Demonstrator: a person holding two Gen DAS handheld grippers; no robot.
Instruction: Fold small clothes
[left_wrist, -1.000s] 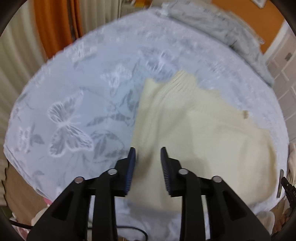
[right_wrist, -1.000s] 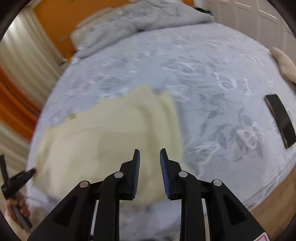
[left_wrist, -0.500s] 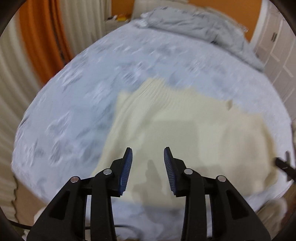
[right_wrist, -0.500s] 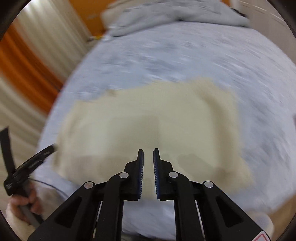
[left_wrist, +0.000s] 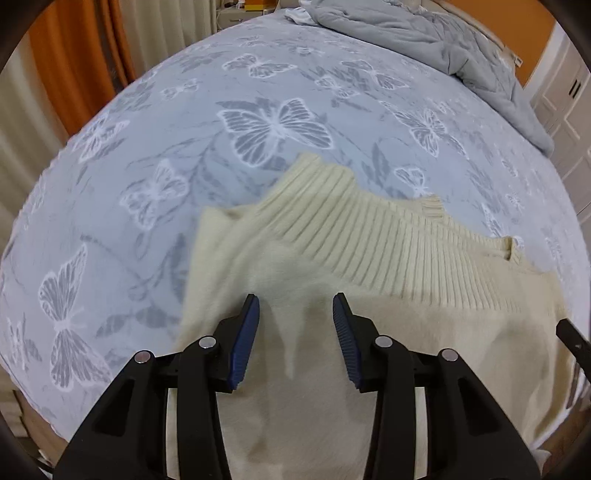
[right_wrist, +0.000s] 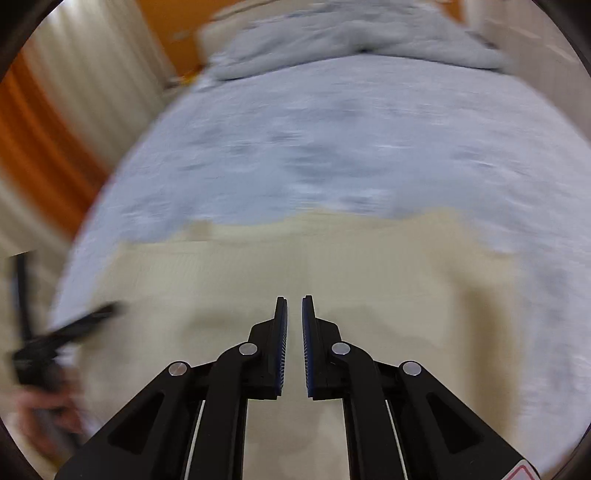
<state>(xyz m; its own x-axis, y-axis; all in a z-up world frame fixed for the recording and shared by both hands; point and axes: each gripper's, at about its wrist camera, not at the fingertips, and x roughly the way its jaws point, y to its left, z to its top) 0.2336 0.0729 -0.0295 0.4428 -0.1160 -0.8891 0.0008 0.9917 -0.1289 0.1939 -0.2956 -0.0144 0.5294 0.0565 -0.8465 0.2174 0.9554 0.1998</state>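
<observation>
A cream knitted sweater (left_wrist: 369, 258) lies partly folded on the bed, ribbed hem folded across its far side. It also shows in the right wrist view (right_wrist: 332, 266), blurred. My left gripper (left_wrist: 296, 304) is open and empty, just above the sweater's near left part. My right gripper (right_wrist: 294, 302) hovers over the sweater's middle, jaws nearly closed with a narrow gap and nothing between them. The other gripper shows blurred at the left of the right wrist view (right_wrist: 59, 336).
The bed has a grey-blue butterfly-print cover (left_wrist: 184, 155). A grey duvet (left_wrist: 443, 48) is bunched at the far end. Orange and white curtains (left_wrist: 66, 66) hang at the left. White cupboard doors (left_wrist: 569, 110) stand at the right.
Both grippers have swung in over the sweater. The left jaws have opened wider. The right jaws have narrowed to a thin gap. The right view is blurred by motion.
</observation>
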